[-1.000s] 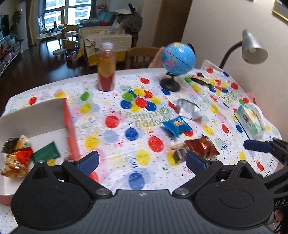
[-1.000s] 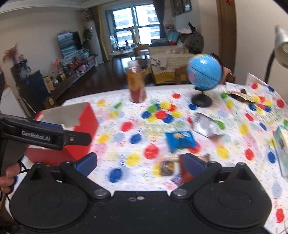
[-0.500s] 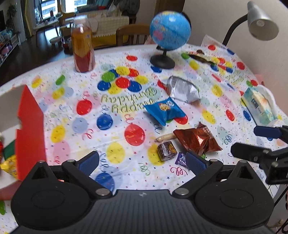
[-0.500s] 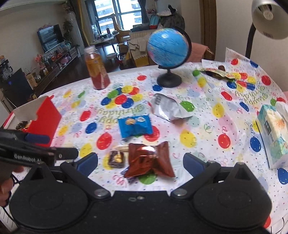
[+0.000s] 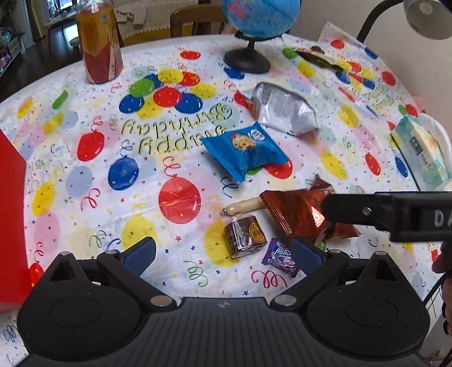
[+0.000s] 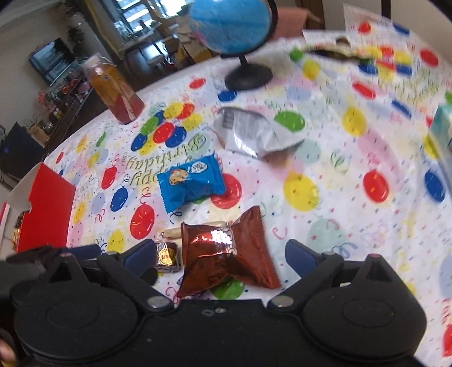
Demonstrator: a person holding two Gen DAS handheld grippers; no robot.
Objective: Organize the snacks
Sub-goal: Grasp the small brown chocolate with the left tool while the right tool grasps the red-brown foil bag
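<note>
**Both grippers spread over the snacks**

Left gripper (image 5: 223,252) gapes empty; the brown candy (image 5: 244,235) lies at its one o'clock. Right gripper (image 6: 220,255), jaws just narrowing slightly yet wide, straddles the red foil packet (image 6: 226,254) without pinching. Blue cookie packet (image 6: 190,182) at eleven.

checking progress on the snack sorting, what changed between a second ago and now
Both hand-held grippers came down and in over the loose snacks. The right hand-held gripper now straddles the red-brown foil packet, pads not pressing it; its jaws have just been closing slightly. The left hand-held gripper is open near the square chocolate and purple candy. Nothing was grasped or released. The snacks, globe, bottle and red box stayed put.
</note>
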